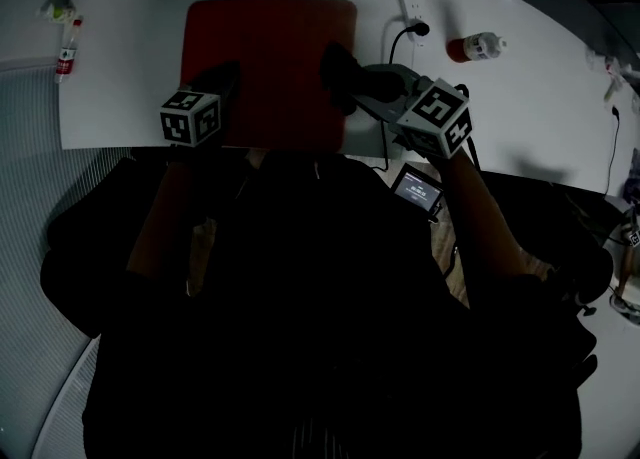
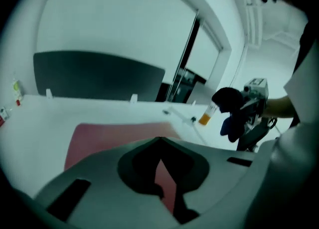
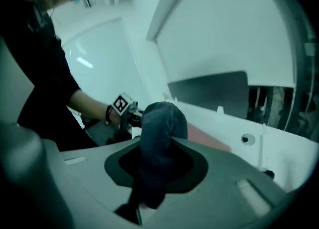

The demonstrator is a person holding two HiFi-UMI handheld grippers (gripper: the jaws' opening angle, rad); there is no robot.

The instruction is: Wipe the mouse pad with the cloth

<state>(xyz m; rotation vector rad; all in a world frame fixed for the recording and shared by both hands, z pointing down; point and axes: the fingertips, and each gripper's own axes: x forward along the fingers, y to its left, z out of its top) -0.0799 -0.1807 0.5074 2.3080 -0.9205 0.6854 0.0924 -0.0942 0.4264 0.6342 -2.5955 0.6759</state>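
Okay, right gripper (image 1: 340,75) clenched on cloth (image 3: 160,123), above the red mouse pad's (image 1: 265,47) right side; left gripper (image 2: 159,143) closed, empty. Risk: bunched cloth slips out, or unpinned pad slides under wiping.

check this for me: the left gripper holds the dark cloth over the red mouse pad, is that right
Not quite: the dark cloth is in the right gripper, not the left. The right gripper view shows its jaws closed on the cloth, while the left gripper has nothing between its jaws. The rest stands: the cloth is held over the red mouse pad.
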